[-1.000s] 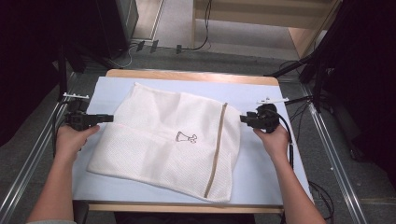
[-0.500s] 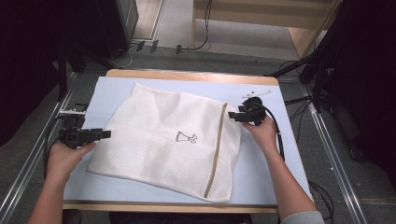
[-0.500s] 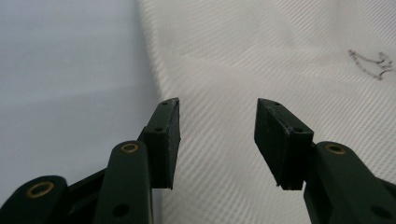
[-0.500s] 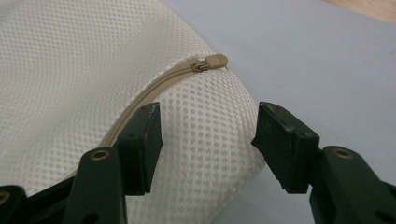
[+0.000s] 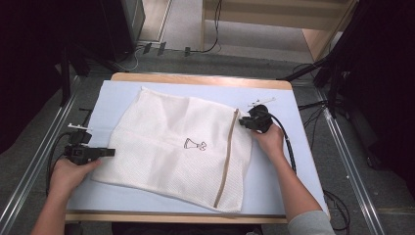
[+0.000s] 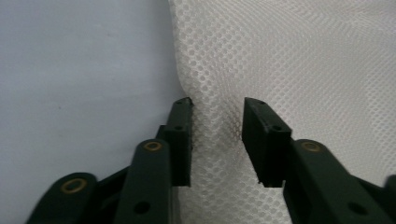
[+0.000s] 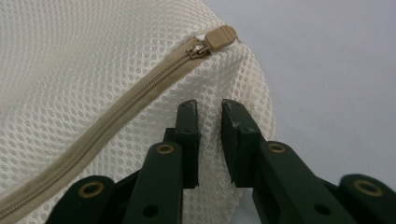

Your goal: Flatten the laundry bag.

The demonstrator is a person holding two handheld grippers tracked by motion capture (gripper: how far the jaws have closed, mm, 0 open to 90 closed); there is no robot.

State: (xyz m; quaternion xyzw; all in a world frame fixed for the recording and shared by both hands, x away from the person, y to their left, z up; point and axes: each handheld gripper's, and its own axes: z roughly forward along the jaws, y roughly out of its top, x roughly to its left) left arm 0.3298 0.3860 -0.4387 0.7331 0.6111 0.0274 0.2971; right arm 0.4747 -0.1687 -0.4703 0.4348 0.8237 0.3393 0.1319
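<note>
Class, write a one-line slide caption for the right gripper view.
Right hand-held gripper pinching a fold of white mesh laundry bag just below its tan zipper pull.

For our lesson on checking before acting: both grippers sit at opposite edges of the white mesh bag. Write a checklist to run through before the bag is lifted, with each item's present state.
1. Left gripper has mesh between its jaws: ok; they have just been closing and a gathered fold sits in the gap.
2. Left pads pressing that fold firmly: cannot tell; a gap remains.
3. Right gripper on mesh, beside the zipper, not on it: ok.
4. Right jaws have just been closing and stand nearly together on a thin fold: ok.
5. Mesh bag lies flat on the blue mat, nothing resting on top: ok.
6. Zipper pull at the end of its track: ok.
</note>
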